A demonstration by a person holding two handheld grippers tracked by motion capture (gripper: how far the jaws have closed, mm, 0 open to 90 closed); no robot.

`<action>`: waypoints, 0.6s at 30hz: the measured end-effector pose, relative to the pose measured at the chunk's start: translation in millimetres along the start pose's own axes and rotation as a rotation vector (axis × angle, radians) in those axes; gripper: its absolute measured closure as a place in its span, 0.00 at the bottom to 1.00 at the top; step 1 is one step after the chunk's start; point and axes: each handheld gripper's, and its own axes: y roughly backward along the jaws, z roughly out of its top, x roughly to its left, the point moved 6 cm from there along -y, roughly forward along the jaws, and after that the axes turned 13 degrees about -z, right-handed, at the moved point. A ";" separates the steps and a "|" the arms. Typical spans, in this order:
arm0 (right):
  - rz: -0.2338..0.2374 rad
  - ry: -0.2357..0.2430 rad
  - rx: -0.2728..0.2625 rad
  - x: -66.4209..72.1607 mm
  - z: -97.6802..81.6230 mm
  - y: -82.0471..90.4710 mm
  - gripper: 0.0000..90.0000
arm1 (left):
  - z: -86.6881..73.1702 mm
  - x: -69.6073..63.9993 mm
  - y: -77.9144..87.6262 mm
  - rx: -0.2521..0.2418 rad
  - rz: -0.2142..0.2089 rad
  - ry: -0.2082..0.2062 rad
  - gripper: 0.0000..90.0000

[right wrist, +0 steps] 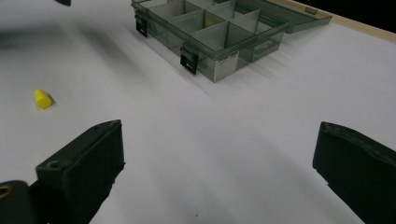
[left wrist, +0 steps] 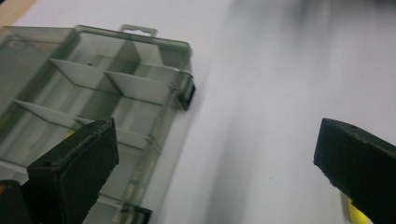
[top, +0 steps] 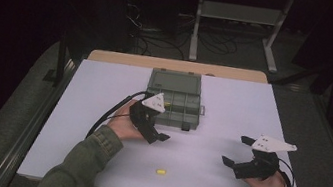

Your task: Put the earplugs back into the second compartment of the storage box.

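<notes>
Sitting open on the white table (top: 98,128): a see-through box (top: 174,100).
Near the box, a small yellow piece (top: 160,172); left gripper (top: 156,136) and right gripper (top: 236,152) both spread, empty.

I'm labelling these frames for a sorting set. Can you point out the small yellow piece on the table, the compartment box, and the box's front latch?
Yellow piece (top: 160,172), high view, its middle.
Compartment box (right wrist: 218,35), right gripper view, a divider wall.
Latch (right wrist: 189,62), right gripper view, the dark clip's face.

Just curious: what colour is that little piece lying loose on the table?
Yellow piece; clearest in the right gripper view.
</notes>
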 end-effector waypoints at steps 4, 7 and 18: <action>0.000 0.003 0.003 0.4 -0.2 -0.8 0.02 | -2.4 -10.4 -4.4 0.010 -0.037 0.000 0.03; 0.000 0.002 0.001 0.3 -0.1 -0.5 0.02 | -4.0 -20.2 -9.3 0.035 -0.057 -0.012 0.04; 0.003 0.004 -0.003 1.1 0.5 0.1 0.02 | -19.0 -51.4 -23.2 0.112 -0.147 -0.047 0.15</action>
